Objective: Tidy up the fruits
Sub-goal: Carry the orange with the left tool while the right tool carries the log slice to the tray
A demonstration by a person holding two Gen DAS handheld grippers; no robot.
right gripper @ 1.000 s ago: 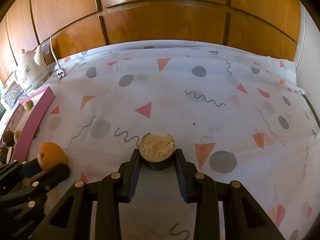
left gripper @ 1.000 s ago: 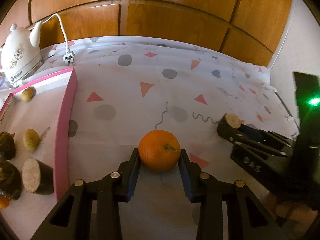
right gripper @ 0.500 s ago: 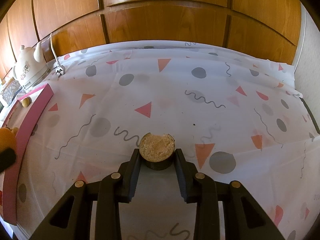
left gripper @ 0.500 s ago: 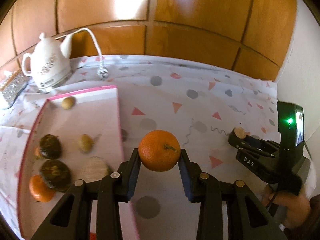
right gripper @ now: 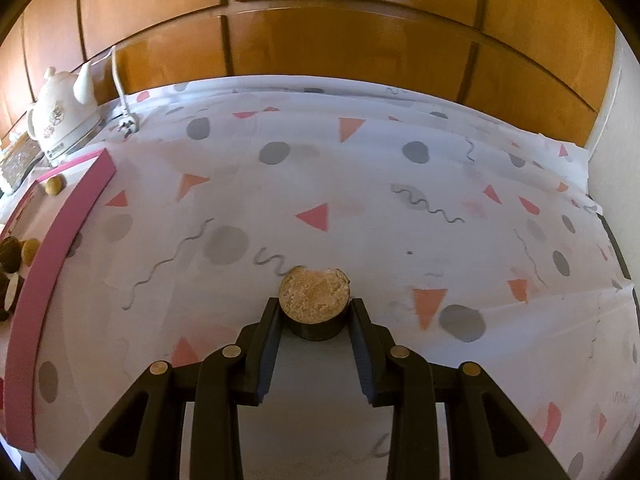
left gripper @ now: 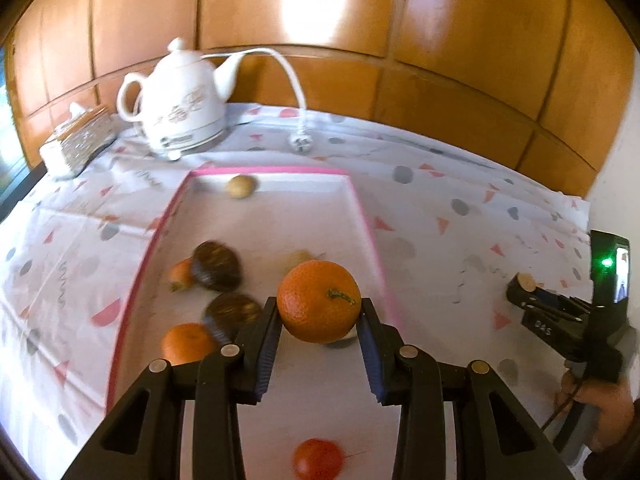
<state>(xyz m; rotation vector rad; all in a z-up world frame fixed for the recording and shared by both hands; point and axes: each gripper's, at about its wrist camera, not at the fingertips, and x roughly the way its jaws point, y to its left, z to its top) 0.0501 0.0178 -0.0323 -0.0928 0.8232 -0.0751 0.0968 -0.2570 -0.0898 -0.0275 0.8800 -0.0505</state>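
Most fruit already in the tray, two pieces left in the claws.

The pink-rimmed tray [left gripper: 362,208] fills mid-frame in the left view and holds several fruits. Over its lower right part the left claw [left gripper: 319,326] is clamped on an orange [left gripper: 319,301], looking close to release. In the right view's centre, the right claw [right gripper: 314,322] grips a cut fruit [right gripper: 314,298] above the cloth [right gripper: 360,184], well apart from the tray.
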